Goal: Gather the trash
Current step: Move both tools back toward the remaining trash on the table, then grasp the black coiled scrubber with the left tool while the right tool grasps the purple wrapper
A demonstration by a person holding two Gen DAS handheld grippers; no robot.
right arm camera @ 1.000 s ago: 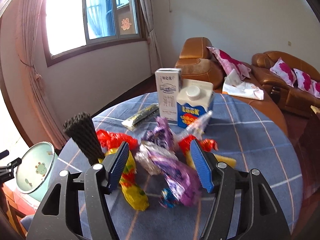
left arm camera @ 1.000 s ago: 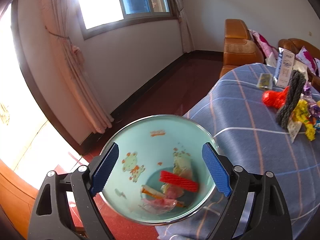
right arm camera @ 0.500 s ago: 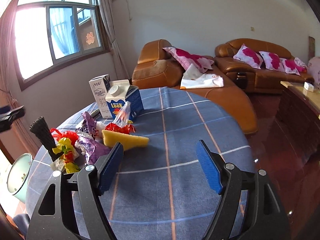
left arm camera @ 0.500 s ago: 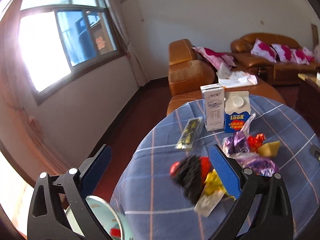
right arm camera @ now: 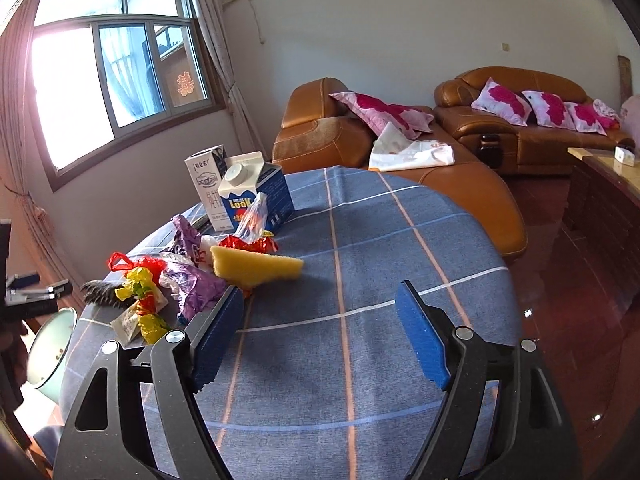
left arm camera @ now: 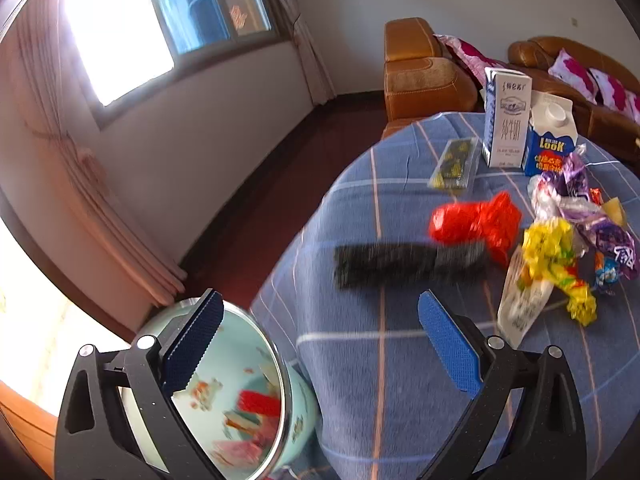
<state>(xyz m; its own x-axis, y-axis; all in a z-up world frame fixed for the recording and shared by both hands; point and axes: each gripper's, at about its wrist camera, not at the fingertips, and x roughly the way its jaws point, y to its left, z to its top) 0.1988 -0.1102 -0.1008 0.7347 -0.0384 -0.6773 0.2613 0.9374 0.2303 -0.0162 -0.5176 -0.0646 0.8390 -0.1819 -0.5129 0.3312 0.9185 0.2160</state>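
Note:
A pale green trash bin [left arm camera: 224,400] with wrappers inside stands beside the round table, under my left gripper [left arm camera: 320,348], which is open and empty. On the blue checked tablecloth [left arm camera: 400,380] lie a black foam net sleeve [left arm camera: 408,262], a red wrapper [left arm camera: 476,222], a yellow wrapper [left arm camera: 556,256], purple wrappers [left arm camera: 608,236] and two milk cartons [left arm camera: 506,120]. My right gripper [right arm camera: 320,336] hovers over bare cloth with its jaws opening and nothing between them. A yellow sponge [right arm camera: 256,266] and the purple wrappers [right arm camera: 196,284] lie just beyond its left finger.
Brown leather sofas [right arm camera: 520,128] with pink cushions stand behind the table. A dark snack packet [left arm camera: 454,166] lies near the cartons. A wooden cabinet [right arm camera: 600,208] is at the right. A window [right arm camera: 116,80] and curtains are on the left wall, with dark red floor [left arm camera: 260,208] below.
My left gripper swung from over the bin toward the table and its jaws widened. My right gripper pulled away from the wrapper pile to bare cloth on the right, jaws spreading.

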